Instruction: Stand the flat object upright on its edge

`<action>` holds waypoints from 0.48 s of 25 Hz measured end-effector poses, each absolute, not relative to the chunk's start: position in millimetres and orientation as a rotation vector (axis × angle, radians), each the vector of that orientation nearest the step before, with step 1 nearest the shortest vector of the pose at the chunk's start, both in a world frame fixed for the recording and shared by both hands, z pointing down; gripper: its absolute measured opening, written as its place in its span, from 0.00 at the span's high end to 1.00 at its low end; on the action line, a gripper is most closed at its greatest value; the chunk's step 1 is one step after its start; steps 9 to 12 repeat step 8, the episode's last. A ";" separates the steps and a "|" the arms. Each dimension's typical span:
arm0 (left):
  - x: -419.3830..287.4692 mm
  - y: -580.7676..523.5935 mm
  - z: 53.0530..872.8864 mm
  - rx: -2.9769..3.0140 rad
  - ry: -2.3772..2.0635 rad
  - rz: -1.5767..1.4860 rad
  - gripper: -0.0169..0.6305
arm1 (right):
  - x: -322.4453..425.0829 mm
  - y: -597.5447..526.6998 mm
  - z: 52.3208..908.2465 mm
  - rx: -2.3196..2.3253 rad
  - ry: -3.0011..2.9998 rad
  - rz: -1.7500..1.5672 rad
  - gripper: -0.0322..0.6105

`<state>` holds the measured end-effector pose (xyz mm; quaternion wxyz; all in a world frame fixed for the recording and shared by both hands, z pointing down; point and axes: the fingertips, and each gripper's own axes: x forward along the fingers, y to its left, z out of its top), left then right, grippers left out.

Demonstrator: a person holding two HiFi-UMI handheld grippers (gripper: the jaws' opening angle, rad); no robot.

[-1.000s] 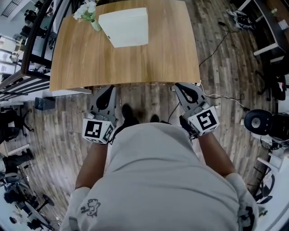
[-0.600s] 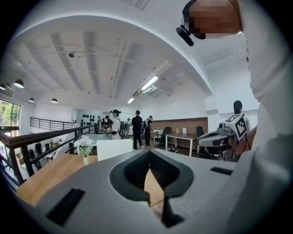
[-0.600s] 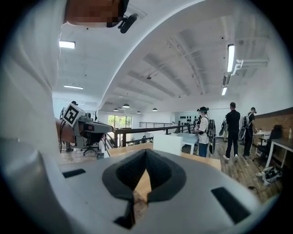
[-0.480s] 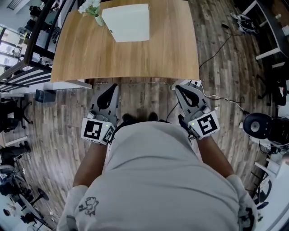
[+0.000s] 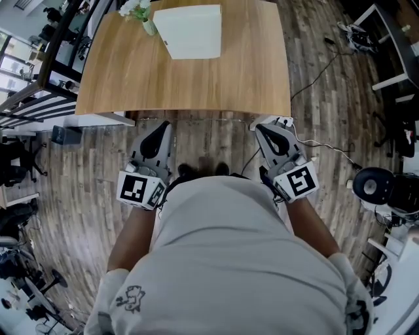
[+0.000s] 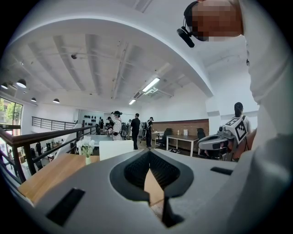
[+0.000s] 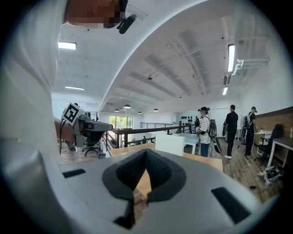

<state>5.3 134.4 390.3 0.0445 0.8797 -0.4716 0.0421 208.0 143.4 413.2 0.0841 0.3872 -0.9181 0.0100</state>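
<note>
Across the last second little has altered. The flat white rectangular slab [image 5: 193, 31] keeps its spot at the far edge of the light wooden desk [image 5: 183, 91], just beside the small vase of white flowers [image 5: 140, 12] near the far left corner. Only the head view has slid, so the desk sits slightly higher in frame. The left gripper [image 5: 162, 125] and right gripper [image 5: 261, 125] hover at the near edge, well apart from the slab. Both jaws are clenched on nothing, and only a sliver of desk shows past their pads. For the task, this means the slab appears to rest on its broad face rather than on its edge, with nothing touching it.

The flowers are cut off by the top of the frame. The 2 gripper views show the slab only as a small white block, too small to confirm its thickness or pose. The person's grey shirt [image 5: 222, 255] hides much of both arms.
</note>
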 end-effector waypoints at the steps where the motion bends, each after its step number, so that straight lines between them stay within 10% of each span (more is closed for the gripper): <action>1: 5.2 135.4 389.8 2.687 -1.443 0.127 0.96 | 208.4 144.0 414.1 1.152 -2.738 0.034 0.94; 12: 1.6 144.2 392.3 2.678 -1.451 0.126 0.96 | 204.6 146.0 415.4 1.158 -2.761 0.082 0.94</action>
